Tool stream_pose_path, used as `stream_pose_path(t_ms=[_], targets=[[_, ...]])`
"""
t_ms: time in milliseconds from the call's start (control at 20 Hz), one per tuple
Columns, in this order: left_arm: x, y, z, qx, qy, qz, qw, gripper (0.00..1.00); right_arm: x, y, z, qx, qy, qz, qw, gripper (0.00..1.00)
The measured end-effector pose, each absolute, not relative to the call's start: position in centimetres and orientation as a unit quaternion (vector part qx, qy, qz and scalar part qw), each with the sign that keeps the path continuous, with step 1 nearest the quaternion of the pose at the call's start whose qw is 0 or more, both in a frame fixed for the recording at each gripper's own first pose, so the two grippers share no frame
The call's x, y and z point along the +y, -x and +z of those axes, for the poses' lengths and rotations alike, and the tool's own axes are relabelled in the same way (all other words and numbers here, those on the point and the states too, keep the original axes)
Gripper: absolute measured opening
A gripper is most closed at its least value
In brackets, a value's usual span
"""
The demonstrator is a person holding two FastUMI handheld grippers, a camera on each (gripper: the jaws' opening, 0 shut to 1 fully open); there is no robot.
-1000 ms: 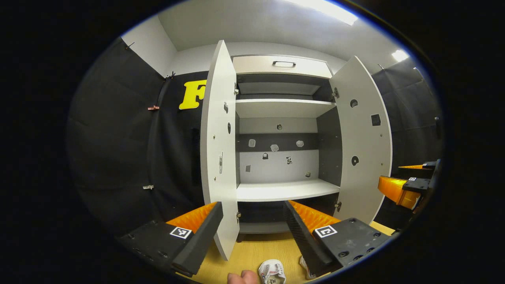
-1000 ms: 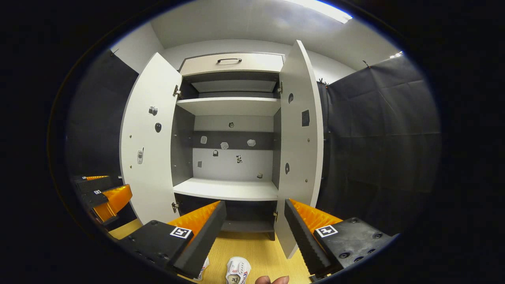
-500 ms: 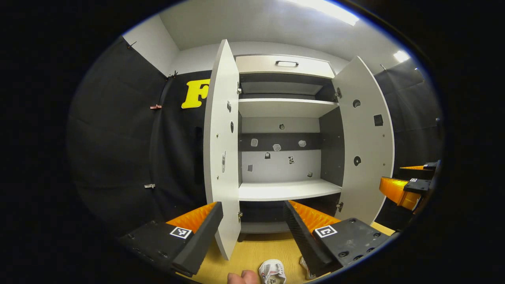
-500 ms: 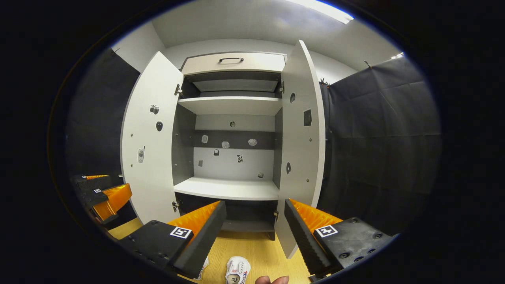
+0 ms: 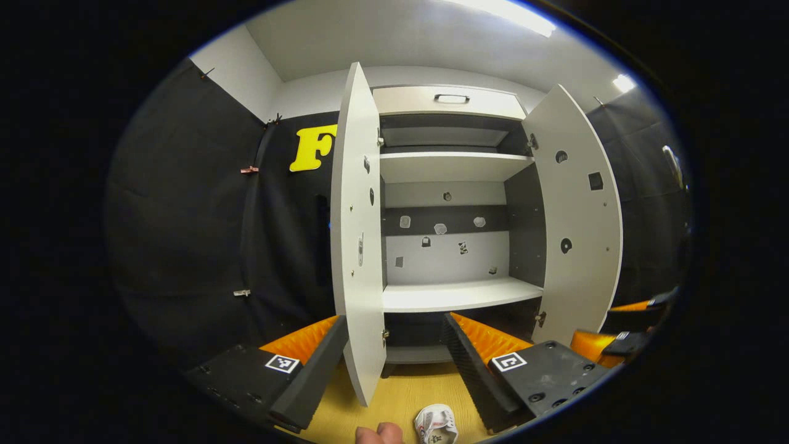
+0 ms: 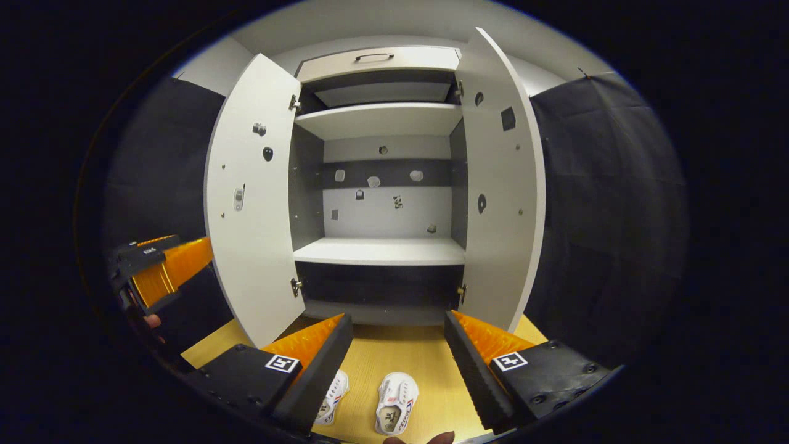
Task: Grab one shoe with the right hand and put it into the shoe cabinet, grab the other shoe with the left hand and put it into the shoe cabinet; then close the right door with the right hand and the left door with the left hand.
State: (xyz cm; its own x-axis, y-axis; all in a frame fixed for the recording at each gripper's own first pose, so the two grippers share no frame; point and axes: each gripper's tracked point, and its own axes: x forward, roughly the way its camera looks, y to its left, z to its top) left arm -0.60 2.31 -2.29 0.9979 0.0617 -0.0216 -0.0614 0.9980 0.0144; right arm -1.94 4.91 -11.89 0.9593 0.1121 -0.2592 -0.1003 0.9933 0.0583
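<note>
Two shoes, white: right shoe and left shoe, side by side on the floor before the shoe cabinet. Both doors wide open, shelves bare. Right hand-held gripper and left hand-held gripper spread apart, holding nothing.

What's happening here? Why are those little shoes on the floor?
A person holds a claw in each hand, facing a shoe cabinet with both doors wide open. Two small white shoes sit on the yellow floor in front of it; no shoes show on its shelves yet. The right claw is open and tipped down toward the shoes. The left claw is open too, holding nothing.
</note>
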Motion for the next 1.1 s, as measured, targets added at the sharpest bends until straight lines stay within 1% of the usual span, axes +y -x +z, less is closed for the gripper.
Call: stream_pose_path(t_ms=[350,600,650,800,900,1050,1100], targets=[[3.3,1.2,-4.8,0.027,-0.023,0.049,0.998,0.97,6.5,4.1,-24.7,0.263,-0.062,0.061,0.961,0.98],[3.9,1.4,-7.0,0.047,-0.033,0.063,0.996,0.97,6.9,4.8,-33.1,0.335,-0.064,0.058,0.938,0.96],[4.0,1.5,-7.5,0.052,-0.035,0.065,0.996,0.97,7.1,4.8,-34.4,0.346,-0.065,0.058,0.934,0.89],[4.0,1.7,-8.9,0.066,-0.038,0.065,0.995,0.97,7.6,4.6,-38.1,0.374,-0.072,0.049,0.923,0.72],[4.4,1.8,-9.9,0.076,-0.043,0.069,0.994,0.96,7.2,4.4,-40.7,0.396,-0.078,0.024,0.915,0.45],[4.8,1.8,-11.1,0.087,-0.042,0.07,0.993,0.97,7.0,3.6,-43.2,0.412,-0.09,0.005,0.907,0.43],[4.9,1.8,-11.3,0.09,-0.042,0.069,0.993,0.96,7.3,3.2,-43.8,0.411,-0.086,0.006,0.908,0.34]])
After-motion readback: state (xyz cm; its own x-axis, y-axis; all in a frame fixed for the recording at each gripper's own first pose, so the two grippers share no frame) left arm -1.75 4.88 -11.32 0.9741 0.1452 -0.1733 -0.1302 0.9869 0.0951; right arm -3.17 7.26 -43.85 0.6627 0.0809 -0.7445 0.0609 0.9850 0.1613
